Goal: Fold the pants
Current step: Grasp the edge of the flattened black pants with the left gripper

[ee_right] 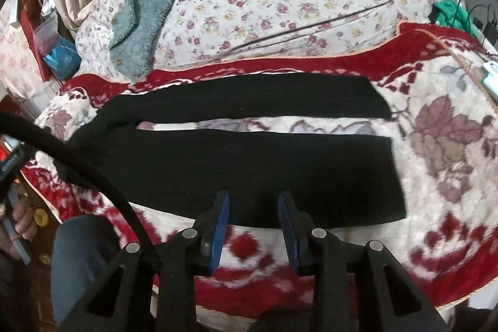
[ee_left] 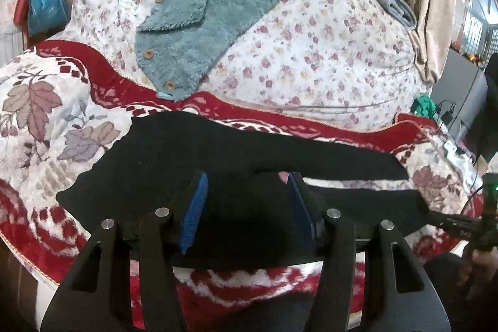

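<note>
Pants [ee_right: 236,157] lie flat on the blanket [ee_right: 451,145], legs parallel with a strip between, ready for a lengthwise fold; left gripper [ee_left: 246,201] open above the near waist, right gripper [ee_right: 253,220] parted, empty, at the near leg's edge.

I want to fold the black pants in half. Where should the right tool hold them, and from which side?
Judging by the pose, grip the near leg's hem corner of the black pants, from the bed's near edge: both legs lie flat and apart, and that corner is bare on the blanket.
</note>
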